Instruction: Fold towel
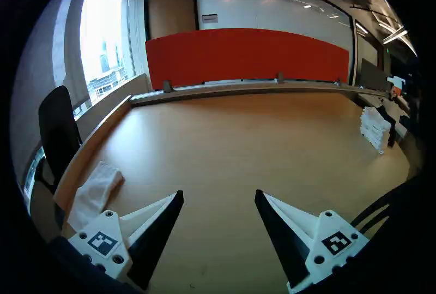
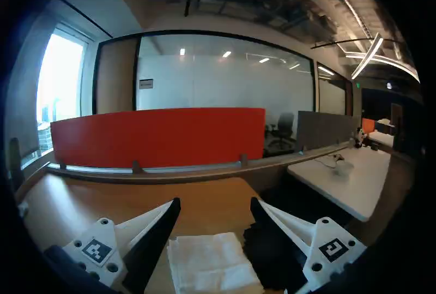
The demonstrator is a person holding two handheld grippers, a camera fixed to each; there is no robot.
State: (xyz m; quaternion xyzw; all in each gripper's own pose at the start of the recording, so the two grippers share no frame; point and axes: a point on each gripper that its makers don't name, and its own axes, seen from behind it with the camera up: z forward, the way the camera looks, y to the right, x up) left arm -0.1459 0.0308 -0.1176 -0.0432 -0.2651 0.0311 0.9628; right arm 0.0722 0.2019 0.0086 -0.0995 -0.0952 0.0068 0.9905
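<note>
Our left gripper (image 1: 218,193) is released, its two fingers spread wide with nothing between them, and it hangs above the bare wooden surface (image 1: 234,141). A loose towel (image 1: 97,191), white and roughly folded, lies to the left of this gripper, just beside its left finger and close to the surface's edge. Far off to the right sits a towel stack (image 1: 376,127). A red partition (image 1: 245,57) stands straight ahead at the far end, and a black chair (image 1: 57,130) waits beyond the left edge.

Our right gripper (image 2: 214,201) is also released, its jaws apart. A folded towel (image 2: 212,264) lies low between its fingers, and we cannot tell whether either finger touches it. To this gripper's right stands a white table (image 2: 349,182).
</note>
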